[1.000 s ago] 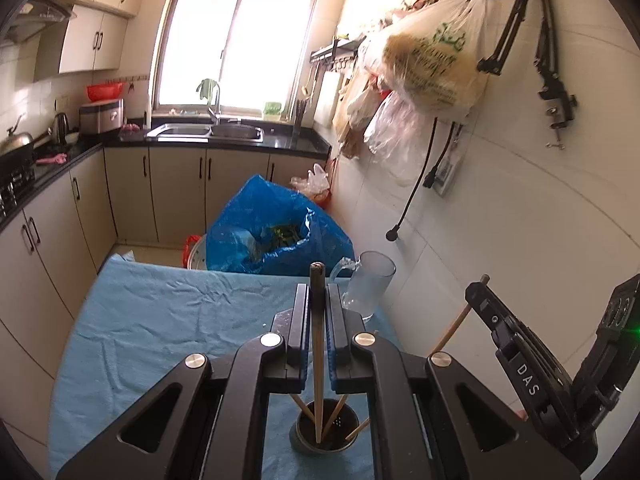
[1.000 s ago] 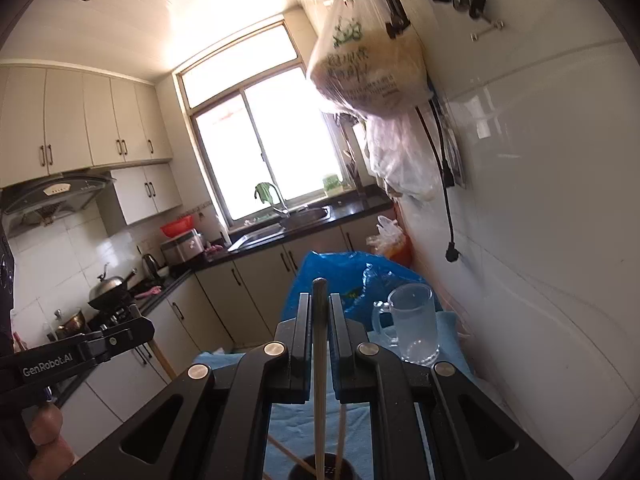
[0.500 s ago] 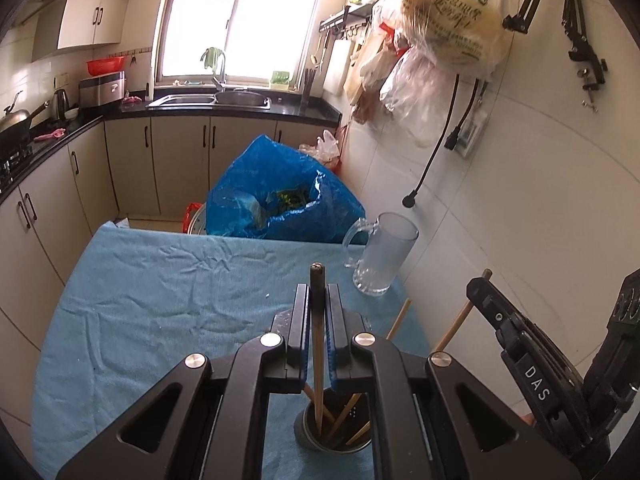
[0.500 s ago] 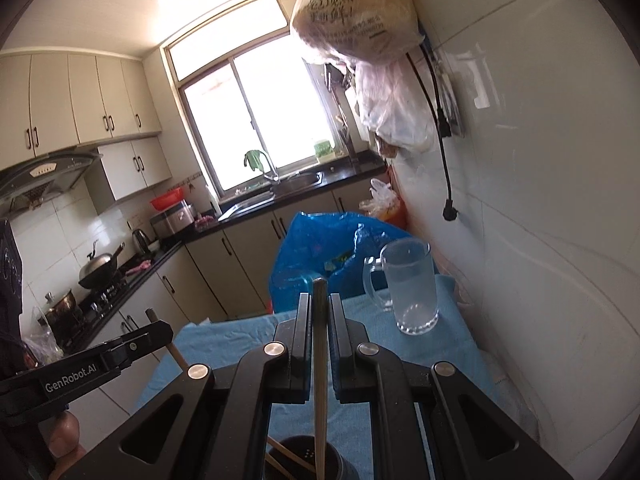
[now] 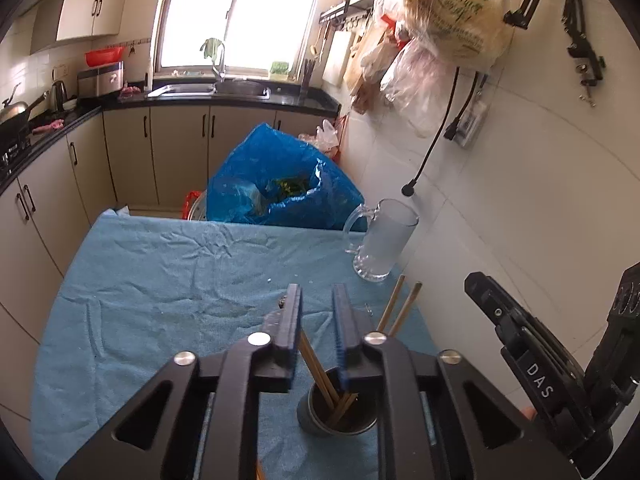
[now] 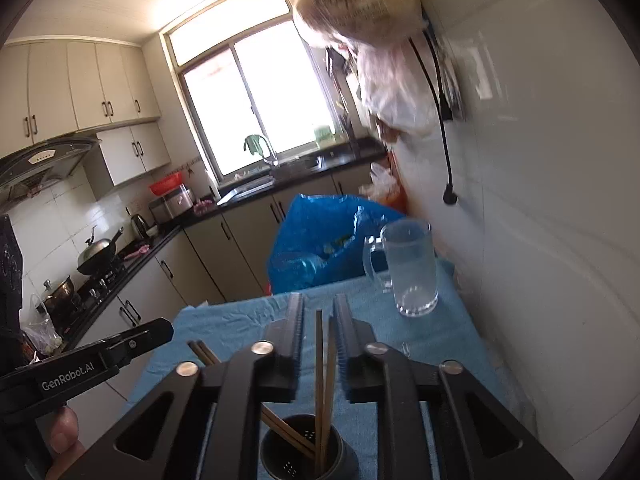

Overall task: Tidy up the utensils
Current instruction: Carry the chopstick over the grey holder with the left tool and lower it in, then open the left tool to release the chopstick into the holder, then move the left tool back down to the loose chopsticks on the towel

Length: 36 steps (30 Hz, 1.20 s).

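Looking along the left gripper (image 5: 316, 328), the left wrist view shows its blue-padded jaws opening over a dark metal utensil holder (image 5: 338, 414) that stands on the blue tablecloth (image 5: 168, 280); wooden chopsticks (image 5: 318, 368) lean inside the holder, one slanting up through the gap beside the left pad, though contact with the pad cannot be judged, and two more tips rise past the right finger. A clear glass mug (image 5: 382, 240) stands near the far right corner of the table, close to the white tiled wall, with a blue plastic bag (image 5: 280, 184) behind the table's far edge. The right gripper (image 5: 532, 352) shows at the right edge, pointing toward the holder. From the right wrist view, the right gripper (image 6: 318, 332) has its jaws opening as well; two chopsticks (image 6: 320, 364) stand nearly upright in the gap between the pads, free of both, their lower ends in the utensil holder (image 6: 304, 456) directly below. Another pair leans left out of the holder. The left gripper (image 6: 100, 354) enters from the left, a person's thumb (image 6: 64, 436) under it. The glass mug (image 6: 412, 268) stands beyond on the tablecloth (image 6: 432, 344).
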Motion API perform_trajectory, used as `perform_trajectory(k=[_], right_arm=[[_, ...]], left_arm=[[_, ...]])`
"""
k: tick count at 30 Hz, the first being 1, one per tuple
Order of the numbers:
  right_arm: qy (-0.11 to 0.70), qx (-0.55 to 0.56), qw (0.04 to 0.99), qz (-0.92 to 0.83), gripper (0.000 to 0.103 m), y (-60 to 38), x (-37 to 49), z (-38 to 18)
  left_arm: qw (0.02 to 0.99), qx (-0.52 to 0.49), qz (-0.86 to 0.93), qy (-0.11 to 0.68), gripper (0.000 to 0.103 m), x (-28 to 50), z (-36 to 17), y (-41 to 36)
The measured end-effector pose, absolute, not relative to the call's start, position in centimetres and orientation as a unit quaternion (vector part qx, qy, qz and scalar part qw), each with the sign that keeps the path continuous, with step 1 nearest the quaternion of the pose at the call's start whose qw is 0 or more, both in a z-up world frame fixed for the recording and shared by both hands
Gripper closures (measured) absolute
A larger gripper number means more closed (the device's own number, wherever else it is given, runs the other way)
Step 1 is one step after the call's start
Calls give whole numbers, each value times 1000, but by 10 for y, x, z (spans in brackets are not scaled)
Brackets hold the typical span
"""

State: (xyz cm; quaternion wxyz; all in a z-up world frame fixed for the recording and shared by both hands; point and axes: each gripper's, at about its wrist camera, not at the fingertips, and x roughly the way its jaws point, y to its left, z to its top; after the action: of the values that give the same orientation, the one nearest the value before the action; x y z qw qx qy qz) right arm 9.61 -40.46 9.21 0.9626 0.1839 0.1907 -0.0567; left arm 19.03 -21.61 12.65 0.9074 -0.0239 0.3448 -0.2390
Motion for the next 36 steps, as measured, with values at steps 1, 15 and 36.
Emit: perform_trajectory(k=[1,15,36], right_arm=[[187,183,963,-57,79,-403,93,95],[235,189,953,27,65,-343,38,66],[389,137,910,34,0,-261,63,-23]], left_arm=[[910,-24,-238,339,87,186,131,-213],[904,-9,-182,386,68,153,88,-90],[840,-58,-69,535,26,159,-46,32]])
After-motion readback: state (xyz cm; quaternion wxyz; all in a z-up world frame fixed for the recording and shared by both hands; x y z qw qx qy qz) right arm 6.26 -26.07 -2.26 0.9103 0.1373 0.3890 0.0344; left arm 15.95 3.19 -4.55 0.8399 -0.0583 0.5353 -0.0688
